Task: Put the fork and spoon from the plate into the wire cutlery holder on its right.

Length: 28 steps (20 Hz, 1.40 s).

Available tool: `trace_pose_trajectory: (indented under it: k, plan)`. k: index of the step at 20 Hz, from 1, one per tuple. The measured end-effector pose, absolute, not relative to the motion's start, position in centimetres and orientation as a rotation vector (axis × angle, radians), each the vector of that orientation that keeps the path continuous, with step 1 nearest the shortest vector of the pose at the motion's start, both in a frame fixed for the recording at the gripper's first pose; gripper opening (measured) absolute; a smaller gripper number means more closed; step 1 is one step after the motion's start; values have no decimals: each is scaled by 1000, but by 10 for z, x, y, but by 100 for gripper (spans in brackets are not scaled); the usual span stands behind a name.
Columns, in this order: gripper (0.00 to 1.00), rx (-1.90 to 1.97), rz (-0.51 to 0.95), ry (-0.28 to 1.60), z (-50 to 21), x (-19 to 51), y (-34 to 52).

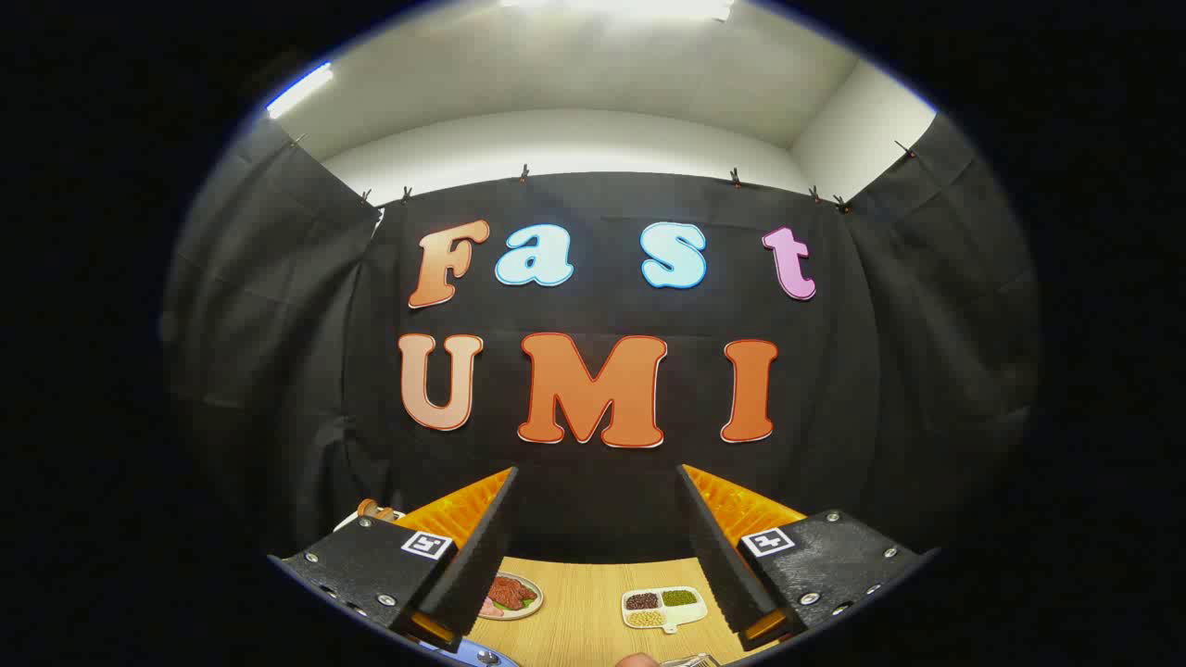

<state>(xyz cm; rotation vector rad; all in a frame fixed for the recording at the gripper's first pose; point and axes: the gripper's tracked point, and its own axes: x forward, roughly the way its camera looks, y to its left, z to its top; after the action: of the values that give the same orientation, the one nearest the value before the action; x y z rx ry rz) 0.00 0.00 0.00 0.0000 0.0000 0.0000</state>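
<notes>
Cutlery lies mostly hidden at the table's (593, 602) near edge below the wide-open, empty gripper (598, 537); descending blind could miss a handle or strike the plate.

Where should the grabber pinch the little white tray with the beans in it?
Probably the small tab on the near edge of the white tray, coming from this side: the tray lies flat on the table and the tab sticks out toward the gripper, whose fingers are open, holding nothing.
</notes>
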Motion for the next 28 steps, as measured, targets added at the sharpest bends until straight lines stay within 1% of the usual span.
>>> trace_pose_trajectory:
  k: [19,25,28]
  plan:
    - [97,-16,35,12,0,-5,11]
    - [97,-11,73,59,-13,-6,31]
    - [97,-12,98,119,-31,-7,45]
